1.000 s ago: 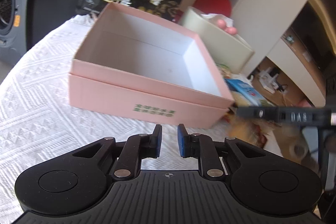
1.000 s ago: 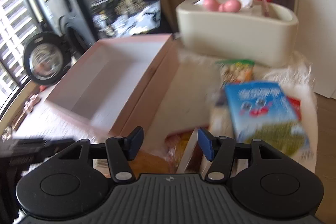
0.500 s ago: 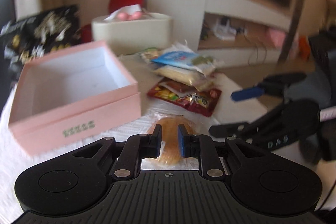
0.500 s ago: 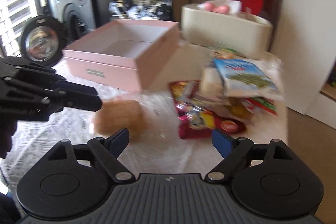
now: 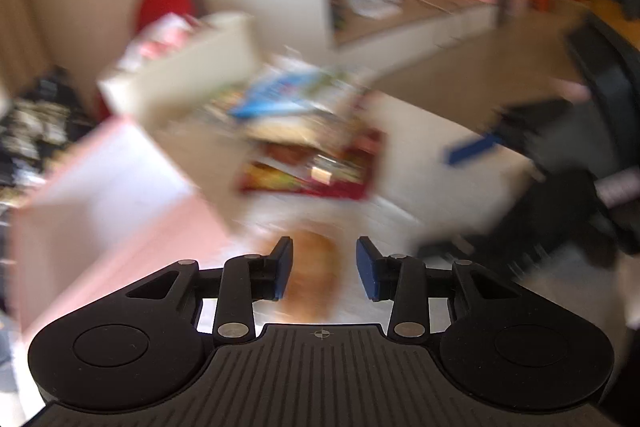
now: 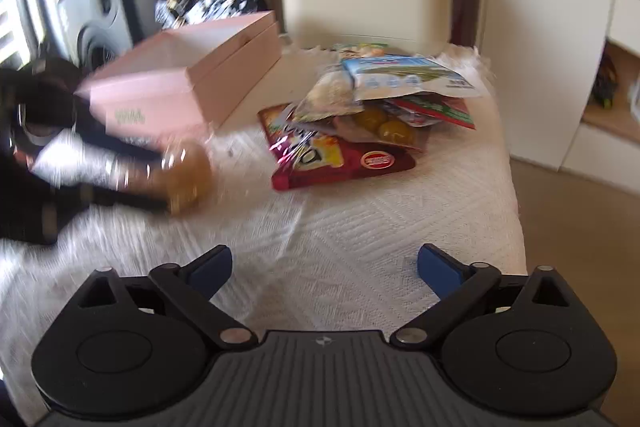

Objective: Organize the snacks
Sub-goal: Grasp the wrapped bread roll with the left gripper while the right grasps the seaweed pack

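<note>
On the white quilted cloth [image 6: 360, 235] lies the snack pile [image 6: 372, 115], just right of my open pink box [image 6: 188, 75]. My left tongs [image 5: 324, 269] have just been opening — a wrapped golden bun [image 5: 314, 275] sits between the blue pads, whether touching I cannot tell through the blur. My right tongs [image 6: 324, 265] have just spread wide over bare cloth — nothing between them.

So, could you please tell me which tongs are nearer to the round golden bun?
Left. The left tongs have just been opening and straddle the golden bun, pads apart from it. The right tongs hang wide open over bare cloth, away from it.
</note>
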The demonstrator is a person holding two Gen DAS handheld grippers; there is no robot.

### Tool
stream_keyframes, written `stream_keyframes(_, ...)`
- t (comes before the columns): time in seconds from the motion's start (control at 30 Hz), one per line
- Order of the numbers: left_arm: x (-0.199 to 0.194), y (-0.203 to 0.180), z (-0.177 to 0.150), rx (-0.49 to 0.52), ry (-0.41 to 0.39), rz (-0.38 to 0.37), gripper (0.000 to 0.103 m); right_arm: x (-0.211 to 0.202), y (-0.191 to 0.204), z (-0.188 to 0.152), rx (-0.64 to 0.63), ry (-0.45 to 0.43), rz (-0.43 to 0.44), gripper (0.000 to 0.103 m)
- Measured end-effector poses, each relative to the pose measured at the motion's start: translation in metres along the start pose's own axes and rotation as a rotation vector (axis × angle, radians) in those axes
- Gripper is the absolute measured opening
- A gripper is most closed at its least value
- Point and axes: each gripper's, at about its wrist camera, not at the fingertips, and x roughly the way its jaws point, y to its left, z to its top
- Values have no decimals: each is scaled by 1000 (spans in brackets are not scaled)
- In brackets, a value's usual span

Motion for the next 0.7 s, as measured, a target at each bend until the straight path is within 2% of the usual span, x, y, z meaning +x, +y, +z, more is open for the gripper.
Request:
stream_keyframes(0.03,1,3,0,8,2,39,38,0,5,-2,-32,-4,-13,101)
stream_keyframes(0.07,4,6,0,9,22,48,37,0,5,-2,-21,-3,-12,102)
stream_keyframes(0.13,13,10,-2,-8,81,-10,37,0,3,0,-22,13,1,103)
stream_keyframes(0.2,15,10,-2,-8,82,-71,53,0,3,2,-29,24,6,103)
stream_keyframes(0.23,18,9,-2,-2,98,-92,57,1,3,2,-31,25,7,103)
stream_keyframes(0.3,26,4,-5,20,115,-107,72,1,3,1,-30,23,7,103)
stream_keyframes(0.4,37,1,-10,18,124,-65,72,3,3,4,-35,37,6,103)
stream_keyframes(0.47,38,9,-12,-47,105,-80,72,3,2,4,-31,39,9,103)
stream_keyframes(0.6,36,36,-16,-240,39,-155,72,2,3,0,-27,15,2,103)
stream_keyframes(0.7,40,49,-23,-330,34,-214,70,2,4,2,-31,24,2,103)
